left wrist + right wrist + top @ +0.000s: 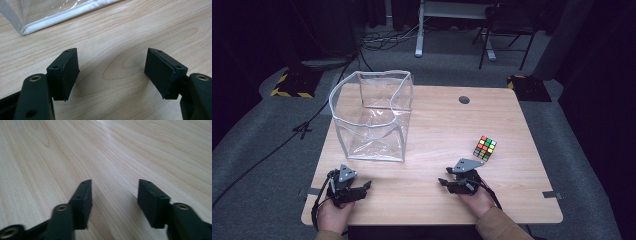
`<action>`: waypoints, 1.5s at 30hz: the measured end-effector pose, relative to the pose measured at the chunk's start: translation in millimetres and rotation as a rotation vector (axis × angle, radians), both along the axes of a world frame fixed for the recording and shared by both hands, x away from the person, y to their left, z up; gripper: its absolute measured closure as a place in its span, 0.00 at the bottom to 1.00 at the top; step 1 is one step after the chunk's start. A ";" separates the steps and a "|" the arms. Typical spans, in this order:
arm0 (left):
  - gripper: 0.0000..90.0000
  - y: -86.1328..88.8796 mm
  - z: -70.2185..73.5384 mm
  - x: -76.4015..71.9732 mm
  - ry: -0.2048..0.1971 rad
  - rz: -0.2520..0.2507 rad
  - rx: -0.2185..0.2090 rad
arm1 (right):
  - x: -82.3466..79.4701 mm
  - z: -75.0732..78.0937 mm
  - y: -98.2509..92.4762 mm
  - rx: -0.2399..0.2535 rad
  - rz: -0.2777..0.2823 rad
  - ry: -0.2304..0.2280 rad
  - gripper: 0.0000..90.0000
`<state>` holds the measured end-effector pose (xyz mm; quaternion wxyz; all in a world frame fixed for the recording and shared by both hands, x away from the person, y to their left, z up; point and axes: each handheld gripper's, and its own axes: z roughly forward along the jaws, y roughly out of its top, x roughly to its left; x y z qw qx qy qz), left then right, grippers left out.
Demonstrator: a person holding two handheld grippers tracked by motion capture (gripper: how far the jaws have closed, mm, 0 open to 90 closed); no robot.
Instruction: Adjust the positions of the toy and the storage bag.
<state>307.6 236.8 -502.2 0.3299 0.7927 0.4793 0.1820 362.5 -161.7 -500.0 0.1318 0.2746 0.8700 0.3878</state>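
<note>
Wood-grain counter (432, 145) carries a clear plastic bag (372, 117) standing open at about ten o'clock and a puzzle cube (485, 148) at about three o'clock in the high view. The left gripper (362, 189) and right gripper (447, 183) rest near six o'clock, the cube just beyond the right one. I judge the cube light, rigid and slick-faced, best pinched across two opposite flat sides.

From the left gripper view, the fingers (65, 72) stand released, nothing between them; the bag's white-trimmed bottom edge (62, 17) is cut off at eleven o'clock.

From the right gripper view, the fingers (83, 200) stand released over bare, blurred wood.
</note>
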 end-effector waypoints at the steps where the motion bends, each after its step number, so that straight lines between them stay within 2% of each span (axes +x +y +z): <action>1: 0.31 0.0 0.0 0.0 0.000 0.000 0.000 | 0.0 0.0 0.0 0.000 0.000 0.000 0.59; 2: 0.31 0.7 0.0 -0.7 -0.001 -0.002 0.000 | -0.3 2.3 3.8 -0.011 -0.001 0.007 0.62; 3: 0.31 0.9 0.0 -1.2 0.001 0.000 0.000 | 0.9 5.0 7.1 -0.018 0.011 -0.010 0.64; 7: 0.35 2.9 0.7 -4.9 0.006 0.022 -0.009 | 7.6 15.4 15.2 0.022 0.006 0.014 0.67; 9: 0.37 6.0 2.6 -7.7 0.018 0.044 -0.034 | 15.2 19.9 19.3 0.063 0.000 0.051 0.67; 10: 0.37 8.6 4.8 -10.6 0.015 0.051 -0.061 | 17.8 20.9 21.4 0.071 -0.002 0.063 0.67; 11: 0.37 11.3 8.0 -15.0 -0.010 0.064 -0.077 | 25.5 22.4 28.1 0.078 0.005 0.082 0.67; 12: 0.37 11.3 8.0 -15.0 -0.010 0.064 -0.077 | 25.5 22.4 28.1 0.078 0.005 0.082 0.67; 15: 0.38 19.4 14.1 -25.0 -0.055 0.081 -0.119 | 40.3 26.5 47.1 0.070 0.029 0.091 0.67; 18: 0.39 26.3 15.1 -33.3 -0.071 0.103 -0.117 | 48.1 30.1 58.3 0.061 0.037 0.093 0.67; 20: 0.39 30.1 15.6 -38.5 -0.074 0.119 -0.119 | 55.4 34.6 72.4 0.070 0.043 0.088 0.67; 21: 0.40 34.8 17.8 -42.3 -0.079 0.130 -0.122 | 61.3 37.0 82.9 0.079 0.064 0.078 0.68; 26: 0.40 38.9 19.2 -44.7 -0.092 0.149 -0.135 | 68.2 38.4 107.3 0.055 0.096 0.092 0.72; 32: 0.40 35.3 18.8 -42.5 -0.090 0.119 -0.131 | 75.1 33.9 122.9 0.041 0.101 0.103 0.80; 33: 0.40 34.3 19.3 -42.2 -0.089 0.104 -0.120 | 75.2 33.2 126.5 0.034 0.094 0.114 0.83; 34: 0.40 32.3 19.2 -41.9 -0.093 0.100 -0.115 | 76.3 31.4 131.7 -0.003 0.100 0.082 0.92; 35: 0.40 32.3 19.2 -41.9 -0.093 0.100 -0.115 | 76.3 31.4 131.7 -0.003 0.100 0.082 0.92; 36: 0.40 32.4 19.2 -41.5 -0.095 0.099 -0.113 | 74.4 32.3 132.5 -0.013 0.093 0.081 0.96; 38: 0.40 33.6 18.7 -41.1 -0.086 0.103 -0.129 | 71.7 33.2 131.5 -0.034 0.088 0.055 0.97; 40: 0.40 36.2 17.9 -39.4 -0.082 0.105 -0.145 | 70.3 33.8 127.0 -0.039 0.078 0.055 0.97; 42: 0.40 37.6 17.1 -37.2 -0.076 0.106 -0.165 | 69.2 34.2 119.7 -0.035 0.070 0.067 0.97; 43: 0.40 37.6 17.1 -37.2 -0.076 0.106 -0.165 | 69.2 34.2 119.7 -0.035 0.070 0.067 0.97; 45: 0.40 35.5 16.2 -32.8 -0.064 0.100 -0.155 | 67.1 33.3 106.8 -0.017 0.061 0.078 0.97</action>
